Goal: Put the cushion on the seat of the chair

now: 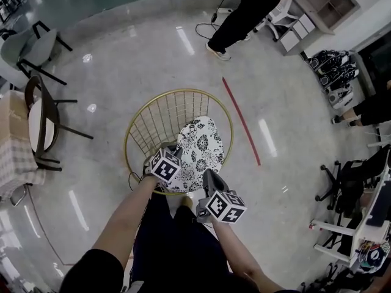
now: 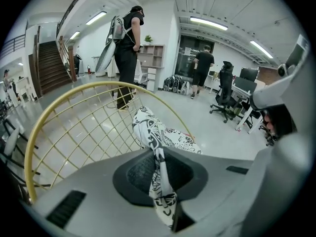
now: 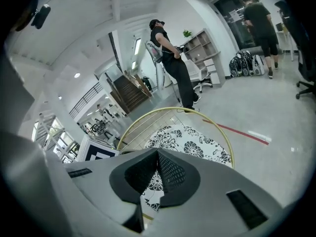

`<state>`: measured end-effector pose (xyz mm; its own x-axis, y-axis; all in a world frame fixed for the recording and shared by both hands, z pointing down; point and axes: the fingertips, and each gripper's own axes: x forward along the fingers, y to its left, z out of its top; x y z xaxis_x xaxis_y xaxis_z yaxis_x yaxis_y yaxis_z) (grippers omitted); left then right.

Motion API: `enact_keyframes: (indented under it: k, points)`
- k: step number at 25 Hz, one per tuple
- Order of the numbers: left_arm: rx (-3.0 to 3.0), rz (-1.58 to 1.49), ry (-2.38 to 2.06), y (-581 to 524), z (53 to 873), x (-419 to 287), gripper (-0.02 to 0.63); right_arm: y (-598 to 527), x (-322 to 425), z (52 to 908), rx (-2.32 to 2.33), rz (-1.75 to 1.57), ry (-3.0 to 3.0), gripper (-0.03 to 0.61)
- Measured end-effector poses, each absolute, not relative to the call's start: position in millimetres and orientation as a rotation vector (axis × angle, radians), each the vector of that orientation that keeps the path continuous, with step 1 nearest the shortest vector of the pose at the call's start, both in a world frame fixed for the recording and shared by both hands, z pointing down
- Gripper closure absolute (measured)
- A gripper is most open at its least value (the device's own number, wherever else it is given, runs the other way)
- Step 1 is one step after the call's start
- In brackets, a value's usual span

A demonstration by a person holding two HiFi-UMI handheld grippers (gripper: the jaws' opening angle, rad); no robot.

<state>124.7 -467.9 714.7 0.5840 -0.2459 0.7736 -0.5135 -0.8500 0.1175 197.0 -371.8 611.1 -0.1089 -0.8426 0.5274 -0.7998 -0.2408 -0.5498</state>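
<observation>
Cushion (image 1: 198,148), black-and-white floral, is inside the bowl of the gold wire chair (image 1: 153,124). It is on the right half and slanted, with its near edge at or just over the front rim, so it is not lying flat on the seat. Left gripper (image 1: 173,159): jaws pinched on a gathered fold at the cushion's near-left edge, with the fabric running up between the pads and out over them. Right gripper (image 1: 209,179): jaws drawn together at the near-right edge, with a strip of the floral fabric showing between them, which reads as a grip, though less plainly than on the left. Judged step: setting down, late in the task. The next move calls for pushing the cushion back and to the left so it centres on the seat, letting the lifted fold drop flat, then parting both jaws and backing out. In the way: the front rim under the near edge, the wire wall behind, and the holder's own legs close against the chair front. Around, all apart from the work: red floor line (image 1: 241,121) to the right, a dark chair (image 1: 43,121) at left, a person in black (image 1: 244,11) at the far side, an office chair (image 1: 342,182) at right.
</observation>
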Motion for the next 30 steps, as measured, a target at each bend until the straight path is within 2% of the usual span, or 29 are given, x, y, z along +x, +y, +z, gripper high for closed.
enact_keyframes:
  k: [4, 8, 12, 17, 20, 25, 30]
  points:
    - [2.477, 1.207, -0.636, -472.5, 726.5, 122.0, 0.543, -368.4, 194.7, 612.2, -2.065, -1.309, 1.897, 0.584]
    - [2.455, 1.246, -0.646, -475.1, 736.9, 115.6, 0.475, -365.5, 190.5, 616.3, -2.071, -1.323, 1.882, 0.584]
    - [2.444, 1.296, -0.664, -477.7, 741.8, 110.1, 0.441, -360.8, 189.7, 618.7, -2.080, -1.338, 1.874, 0.584]
    - [2.409, 1.337, -0.725, -484.3, 747.9, 94.7, 0.347, -359.7, 183.8, 622.0, -2.071, -1.356, 1.863, 0.584]
    - [2.399, 1.350, -0.778, -488.0, 747.9, 83.2, 0.342, -361.4, 179.7, 621.7, -2.061, -1.356, 1.870, 0.584]
    - [2.359, 1.372, -0.836, -488.6, 748.7, 67.4, 0.228, -363.5, 177.4, 620.2, -2.051, -1.354, 1.875, 0.584]
    - [2.372, 1.338, -0.836, -481.3, 743.5, 62.4, 0.216, -365.6, 172.2, 620.4, -2.038, -1.346, 1.882, 0.584]
